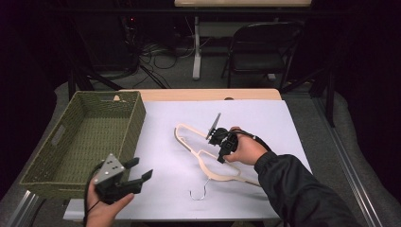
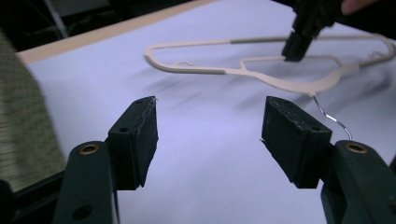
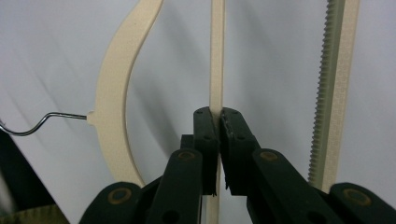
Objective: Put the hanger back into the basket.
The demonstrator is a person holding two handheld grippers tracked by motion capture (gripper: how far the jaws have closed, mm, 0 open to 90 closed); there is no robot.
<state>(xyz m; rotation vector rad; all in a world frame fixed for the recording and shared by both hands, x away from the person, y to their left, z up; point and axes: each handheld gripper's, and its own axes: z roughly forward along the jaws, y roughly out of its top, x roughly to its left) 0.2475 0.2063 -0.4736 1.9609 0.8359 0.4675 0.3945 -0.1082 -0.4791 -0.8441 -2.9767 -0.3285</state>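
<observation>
Cream plastic makes up the hanger (image 1: pixel 208 161), which lies flat on a white sheet (image 1: pixel 265 123) covering most of the table (image 1: pixel 203 94), towards the person's right side. Its metal hook (image 1: pixel 198 193) points towards the near edge of the table. In the left gripper view the hanger (image 2: pixel 261 74) stretches across the far part of the sheet, with grey ribbed strips along parts of its bars.

The right gripper (image 1: pixel 222 153) reaches down onto the middle of the hanger, held by the right hand (image 1: pixel 246 149), whose dark sleeve (image 1: pixel 298 194) comes in from the lower right. In the right gripper view its jaws are pressed together on the thin inner bar (image 3: pixel 216 56) of the hanger, with the curved shoulder (image 3: pixel 116 93) to one side and a toothed bar (image 3: pixel 334 93) to the other.

The left gripper (image 1: pixel 139 177) sits in the left hand (image 1: pixel 106 208) near the front left corner of the table, just beside the near end of a green woven basket (image 1: pixel 118 127). Its jaws stand wide apart with nothing between them, and the left gripper view shows them above bare sheet, well apart from the hanger.

The basket rests on the left part of the table, touching the edge of the sheet. Beyond the table stand a dark folding chair (image 1: pixel 260 47) and a tangle of cables (image 1: pixel 156 52) on the floor
</observation>
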